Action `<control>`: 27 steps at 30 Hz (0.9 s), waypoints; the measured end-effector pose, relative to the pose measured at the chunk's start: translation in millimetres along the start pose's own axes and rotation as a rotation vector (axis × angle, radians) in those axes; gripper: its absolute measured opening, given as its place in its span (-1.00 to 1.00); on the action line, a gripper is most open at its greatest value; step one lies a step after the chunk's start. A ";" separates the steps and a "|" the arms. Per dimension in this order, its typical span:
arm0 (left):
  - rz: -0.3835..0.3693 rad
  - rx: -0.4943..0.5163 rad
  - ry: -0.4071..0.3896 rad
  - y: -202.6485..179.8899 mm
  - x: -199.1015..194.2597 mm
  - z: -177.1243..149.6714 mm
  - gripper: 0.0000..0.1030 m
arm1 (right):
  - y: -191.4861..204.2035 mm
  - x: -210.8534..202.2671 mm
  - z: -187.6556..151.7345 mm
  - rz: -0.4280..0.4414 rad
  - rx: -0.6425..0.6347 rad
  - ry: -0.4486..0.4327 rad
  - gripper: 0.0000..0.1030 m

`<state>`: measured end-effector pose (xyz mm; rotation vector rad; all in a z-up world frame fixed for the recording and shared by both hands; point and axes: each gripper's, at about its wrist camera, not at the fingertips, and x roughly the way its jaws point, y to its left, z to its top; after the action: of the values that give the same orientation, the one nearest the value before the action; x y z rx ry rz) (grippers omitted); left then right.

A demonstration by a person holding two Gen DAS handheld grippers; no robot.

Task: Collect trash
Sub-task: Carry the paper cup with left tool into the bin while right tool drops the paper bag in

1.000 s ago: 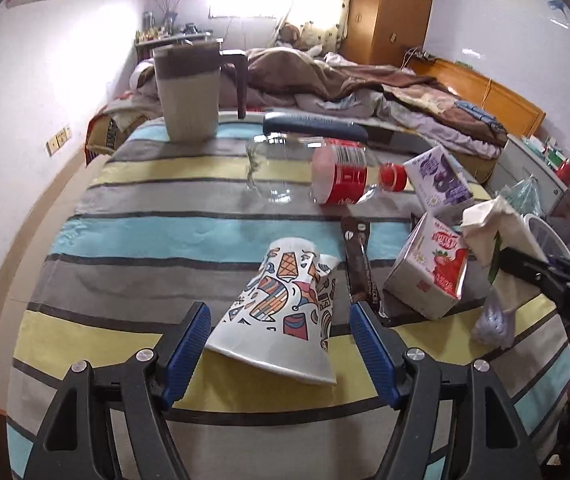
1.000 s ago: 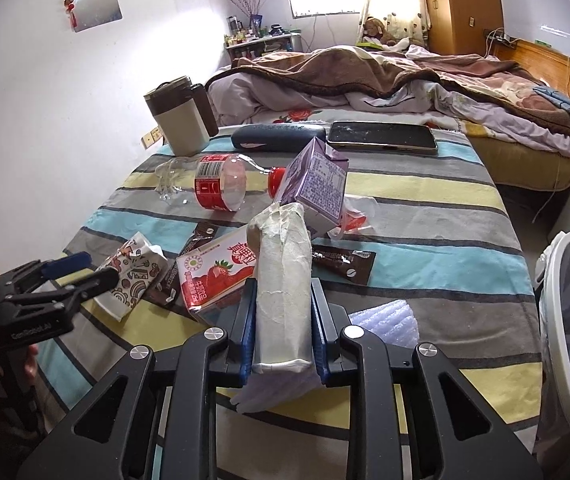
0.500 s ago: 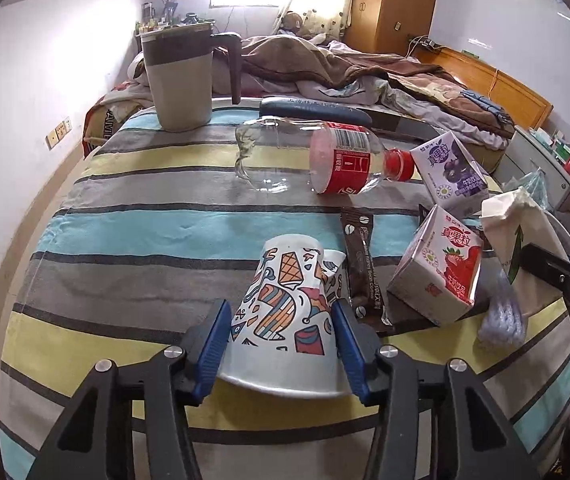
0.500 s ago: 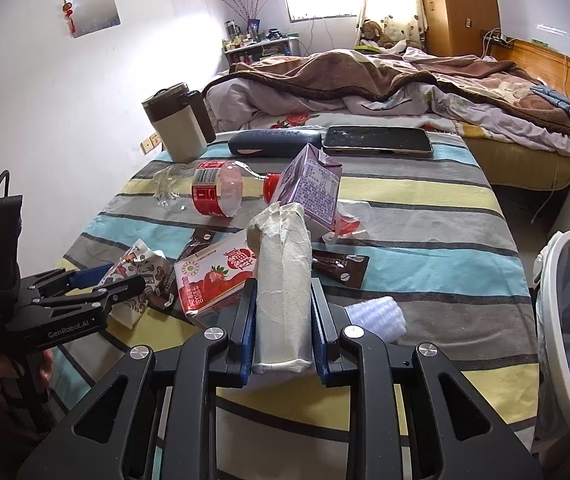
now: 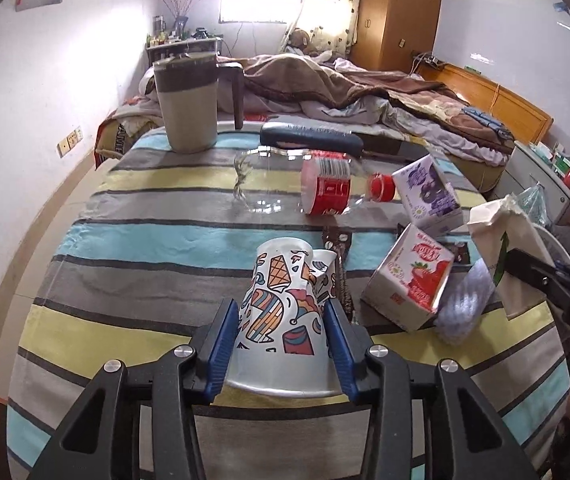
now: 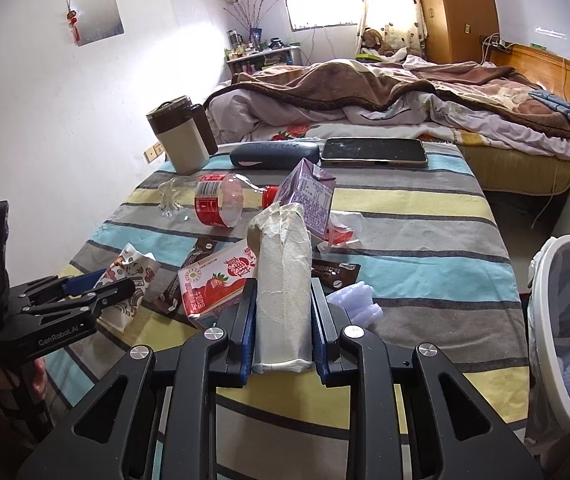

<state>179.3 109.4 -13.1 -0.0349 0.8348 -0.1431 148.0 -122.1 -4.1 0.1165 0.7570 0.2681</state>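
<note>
My left gripper (image 5: 283, 312) is shut on a crumpled patterned paper cup (image 5: 285, 304), which rests on the striped tablecloth (image 5: 145, 240); the cup also shows in the right wrist view (image 6: 131, 272). My right gripper (image 6: 283, 292) is shut on a white carton (image 6: 283, 280) and holds it above the table; the carton also shows in the left wrist view (image 5: 505, 248). Loose on the table lie a strawberry milk carton (image 5: 409, 284), a purple carton (image 5: 429, 192), a clear bottle with a red label (image 5: 309, 188), brown wrappers (image 6: 335, 272) and a plastic wad (image 6: 355, 300).
A white mesh bin (image 6: 569, 320) stands right of the table. At the table's far end are a beige jug (image 5: 189, 104), a dark glasses case (image 6: 275, 154) and a phone (image 6: 373, 152). A bed lies behind.
My left gripper has moved forward and closed its open jaws onto the paper cup. My right gripper still holds the white carton and has risen slightly.
</note>
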 end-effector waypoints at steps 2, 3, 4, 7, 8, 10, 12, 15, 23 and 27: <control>-0.003 0.005 -0.018 -3.7 -8.7 2.3 -0.14 | -1.7 -3.3 0.5 0.003 0.006 -0.012 -0.50; -0.003 0.006 -0.026 -5.3 -12.4 3.2 -0.14 | -2.7 -4.8 0.5 0.004 0.007 -0.016 -0.50; -0.005 0.012 -0.034 -7.8 -16.4 3.9 -0.14 | -3.4 -6.8 0.8 0.007 0.009 -0.022 -0.50; -0.015 0.021 -0.055 -16.3 -27.5 6.3 -0.14 | -5.6 -11.7 0.8 0.009 0.011 -0.033 -0.50; -0.019 0.024 -0.063 -19.9 -31.2 6.9 -0.14 | -6.6 -13.9 0.9 0.011 0.013 -0.038 -0.50; -0.026 0.035 -0.077 -28.8 -37.1 8.1 -0.14 | -8.7 -18.2 0.6 0.009 0.014 -0.047 -0.50; -0.030 0.042 -0.088 -35.7 -41.6 8.4 -0.14 | -11.7 -22.5 0.3 0.009 0.016 -0.056 -0.50; -0.048 0.055 -0.105 -49.1 -48.7 10.2 -0.14 | -17.6 -27.9 0.1 0.003 0.018 -0.065 -0.50; -0.093 0.107 -0.128 -89.0 -58.3 12.2 -0.14 | -37.7 -42.2 -2.5 -0.012 0.044 -0.089 -0.50; -0.111 0.131 -0.134 -108.4 -59.5 13.5 -0.14 | -50.5 -48.6 -3.3 -0.027 0.061 -0.101 -0.50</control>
<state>137.6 10.1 49.2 0.0318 0.6882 -0.2967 121.9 -184.2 15.5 0.1758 0.6665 0.2120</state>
